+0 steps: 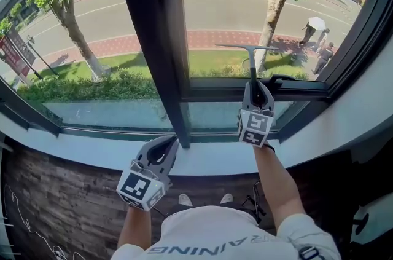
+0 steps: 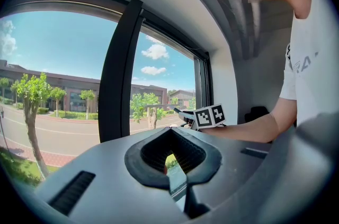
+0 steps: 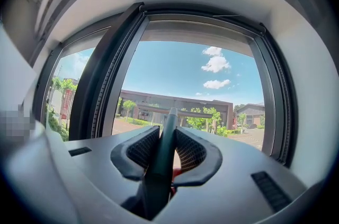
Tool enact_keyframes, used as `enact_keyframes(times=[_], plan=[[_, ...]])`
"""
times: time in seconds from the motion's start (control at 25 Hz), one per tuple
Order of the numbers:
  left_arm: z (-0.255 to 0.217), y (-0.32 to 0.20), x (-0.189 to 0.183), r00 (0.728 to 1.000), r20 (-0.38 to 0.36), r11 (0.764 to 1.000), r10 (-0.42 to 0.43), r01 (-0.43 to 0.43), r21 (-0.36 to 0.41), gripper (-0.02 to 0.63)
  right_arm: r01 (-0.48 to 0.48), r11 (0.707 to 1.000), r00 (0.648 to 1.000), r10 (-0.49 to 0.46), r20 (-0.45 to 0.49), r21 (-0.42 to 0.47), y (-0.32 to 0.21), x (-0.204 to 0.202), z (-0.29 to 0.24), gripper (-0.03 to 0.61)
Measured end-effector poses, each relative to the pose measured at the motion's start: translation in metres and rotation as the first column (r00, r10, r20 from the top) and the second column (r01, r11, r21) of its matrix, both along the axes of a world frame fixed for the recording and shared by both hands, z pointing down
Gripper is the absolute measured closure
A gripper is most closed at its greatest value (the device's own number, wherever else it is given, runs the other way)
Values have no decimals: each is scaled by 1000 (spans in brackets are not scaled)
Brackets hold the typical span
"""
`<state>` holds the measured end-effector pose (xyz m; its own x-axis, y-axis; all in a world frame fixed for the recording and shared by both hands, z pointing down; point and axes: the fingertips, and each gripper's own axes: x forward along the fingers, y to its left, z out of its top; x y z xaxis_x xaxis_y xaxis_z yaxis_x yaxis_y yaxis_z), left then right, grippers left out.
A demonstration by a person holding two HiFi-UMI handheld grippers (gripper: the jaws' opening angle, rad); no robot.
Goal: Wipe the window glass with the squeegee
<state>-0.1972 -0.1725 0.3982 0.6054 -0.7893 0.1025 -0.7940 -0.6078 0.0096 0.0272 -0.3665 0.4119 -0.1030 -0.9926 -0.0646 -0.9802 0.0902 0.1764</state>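
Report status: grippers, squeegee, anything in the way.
Right gripper shut on squeegee, blade level before the right pane. Left gripper shut, empty, by the centre post. Nothing seen in the way.

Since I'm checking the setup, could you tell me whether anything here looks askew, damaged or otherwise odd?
Nothing stands out. The right hand-held gripper is shut on the handle of the squeegee, with the blade roughly level at the right pane. The left hand-held gripper is shut and empty near the sill.
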Motion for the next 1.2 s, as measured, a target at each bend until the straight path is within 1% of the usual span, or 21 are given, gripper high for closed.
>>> enact_keyframes(times=[0.2, 0.4, 0.48, 0.6, 0.8, 0.96, 1.08, 1.2], plan=[[11, 1, 2, 1000, -5, 1000, 2, -2, -17, 595, -2, 998, 1000, 3, 18, -67, -1, 6, 38, 479], [20, 4, -1, 1000, -20, 999, -16, 16, -36, 595, 0, 989, 1000, 4, 25, -145, 0, 10, 77, 479], [19, 2, -2, 1000, -20, 999, -17, 17, -38, 595, -5, 986, 1000, 9, 23, -168, -2, 12, 89, 479], [27, 4, -3, 1000, -16, 998, -26, 25, -62, 595, -2, 981, 1000, 5, 17, -194, -2, 11, 104, 479], [34, 8, -2, 999, -13, 996, -41, 40, -77, 595, 9, 969, 998, 8, 67, -248, -4, 15, 127, 479], [39, 5, 0, 998, -39, 994, -58, 54, -93, 595, 34, 972, 998, -21, 60, -231, 3, 15, 123, 479], [46, 9, 2, 996, -35, 992, -82, 78, -100, 597, 64, 982, 994, -47, 99, -180, 45, 23, 110, 479], [45, 6, 4, 993, -20, 991, -113, 111, -82, 597, 104, 986, 984, -83, 159, -133, 89, 36, 98, 479]])
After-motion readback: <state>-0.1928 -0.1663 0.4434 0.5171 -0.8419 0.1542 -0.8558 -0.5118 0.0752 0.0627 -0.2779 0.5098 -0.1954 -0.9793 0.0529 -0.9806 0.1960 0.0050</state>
